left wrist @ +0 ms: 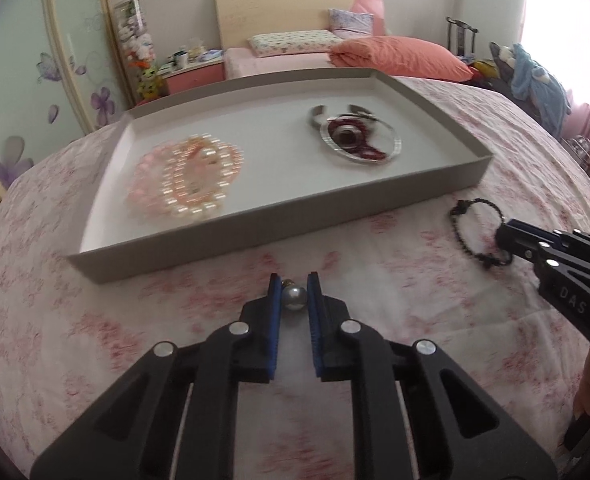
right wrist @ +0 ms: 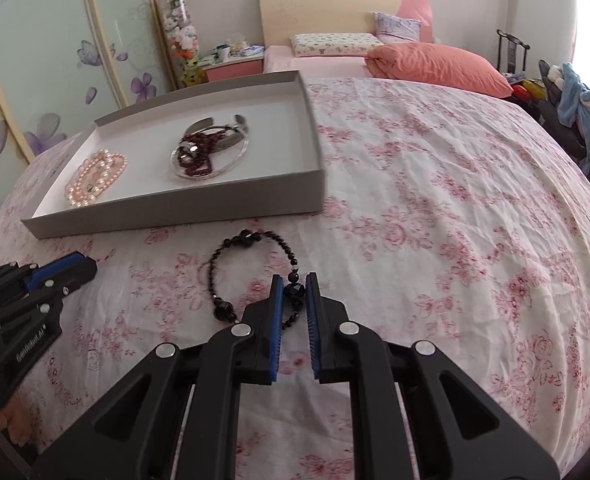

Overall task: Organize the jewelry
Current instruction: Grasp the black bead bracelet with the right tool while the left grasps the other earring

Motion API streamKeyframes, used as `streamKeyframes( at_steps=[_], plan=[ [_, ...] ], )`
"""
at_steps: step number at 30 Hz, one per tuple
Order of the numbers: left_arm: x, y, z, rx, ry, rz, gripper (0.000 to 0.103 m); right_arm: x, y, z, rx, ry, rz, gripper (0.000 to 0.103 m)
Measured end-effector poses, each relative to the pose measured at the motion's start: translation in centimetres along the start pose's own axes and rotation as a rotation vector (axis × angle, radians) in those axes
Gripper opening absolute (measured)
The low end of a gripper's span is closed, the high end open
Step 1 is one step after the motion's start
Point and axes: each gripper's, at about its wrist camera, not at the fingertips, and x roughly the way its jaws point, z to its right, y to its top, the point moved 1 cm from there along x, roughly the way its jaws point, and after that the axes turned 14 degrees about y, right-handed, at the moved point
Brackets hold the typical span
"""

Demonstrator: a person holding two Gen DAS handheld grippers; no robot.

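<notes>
Bright bedroom: a floral bedspread up front, wooden headboard behind (coral pillow below it), purple-flowered wardrobe doors left.

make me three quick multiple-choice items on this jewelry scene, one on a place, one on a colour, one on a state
1. Where does the black bead bracelet lie?
A. in the tray
B. on the floral bedsheet, in front of the tray
C. on the pillow

2. What colour is the ball between the left gripper's pads?
A. silver-grey
B. red
C. green

3. How does the right gripper stand?
A. wide open above the tray
B. closed around a dark bead of the bracelet
C. holding the pearl strands

Answers: 1 B, the bracelet rests on the bedsheet outside the grey tray. 2 A, the silver-grey ball shows between the blue pads. 3 B, both pads flank a dark bead.
</notes>
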Motion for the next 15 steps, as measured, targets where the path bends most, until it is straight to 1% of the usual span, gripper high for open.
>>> streamKeyframes(
  at_steps=[5, 8, 12, 15],
  plan=[
    [0.6, -0.8, -4.9, -0.090, 0.062, -0.030, 0.014, 1.0, 0.2, -2.6, -0.069, 0.077, -0.034, 0.012],
    [0.7, -1.1, -6.7, -0.131, 0.077, -0.039, 0.014, 1.4, 0.3, -3.5, -0.094, 0.088, -0.041, 0.012],
    [0.5, -1.5, -7.0, -0.141, 0.084, -0.029, 0.014, 1.7, 0.3, -3.8, -0.105, 0.085, -0.036, 0.012],
    [0.4, -1.5, -7.2, -0.148, 0.076, -0.030, 0.014, 1.6, 0.3, -3.8, -0.101, 0.088, -0.036, 0.012]
  ],
)
